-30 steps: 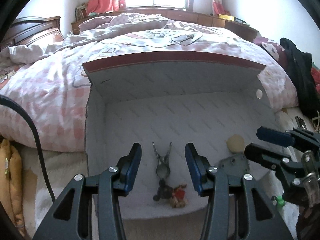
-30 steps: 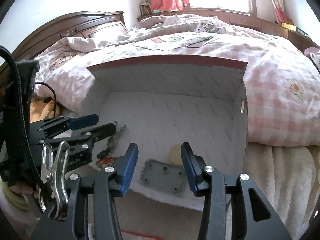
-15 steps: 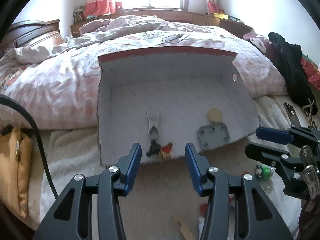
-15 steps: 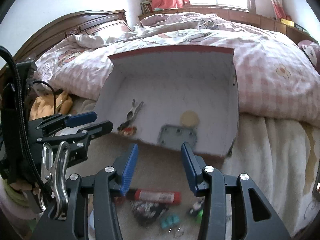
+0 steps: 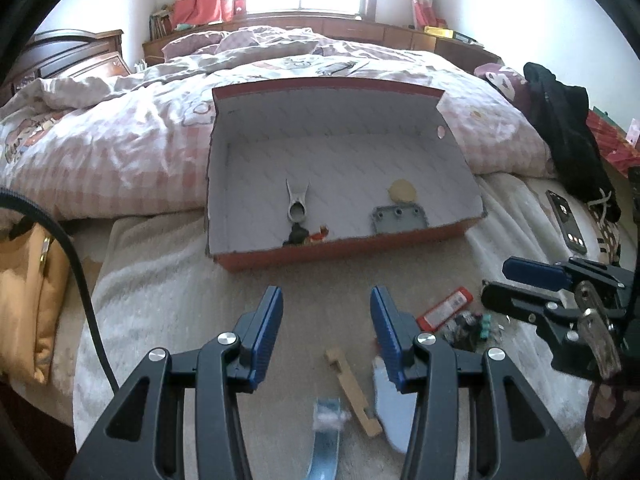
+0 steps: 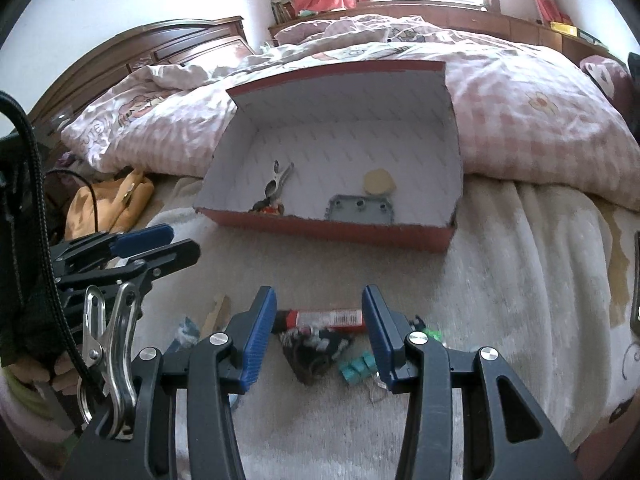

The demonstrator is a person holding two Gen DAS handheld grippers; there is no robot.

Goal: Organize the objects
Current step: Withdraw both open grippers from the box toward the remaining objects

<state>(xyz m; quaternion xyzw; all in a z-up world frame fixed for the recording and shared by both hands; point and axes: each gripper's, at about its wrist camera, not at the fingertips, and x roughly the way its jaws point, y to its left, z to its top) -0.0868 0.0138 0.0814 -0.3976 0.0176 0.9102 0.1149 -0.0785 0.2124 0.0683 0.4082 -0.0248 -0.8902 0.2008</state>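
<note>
A red cardboard box [image 5: 344,252] [image 6: 328,226] with a white inside lies open on the bed. In it are a metal clip [image 5: 297,204], a small toy figure [image 5: 304,236], a grey plate [image 5: 398,218] and a yellow disc [image 5: 402,191]. My left gripper [image 5: 326,320] is open and empty, in front of the box. Below it lie a wooden piece [image 5: 352,388] and blue items [image 5: 390,408]. My right gripper [image 6: 318,322] is open and empty above a red tube [image 6: 324,318], a dark item [image 6: 316,350] and teal blocks [image 6: 356,368].
A pink checked duvet [image 5: 120,140] is heaped behind the box. An orange bag [image 5: 24,296] lies at the left edge. Black clothing [image 5: 568,132] and a phone [image 5: 566,220] lie at the right. A wooden headboard [image 6: 160,44] stands at the far left.
Both grippers have pulled back from inside the box toward me, so the box's red front wall and the loose items on the blanket have come into view. Both stay open.
</note>
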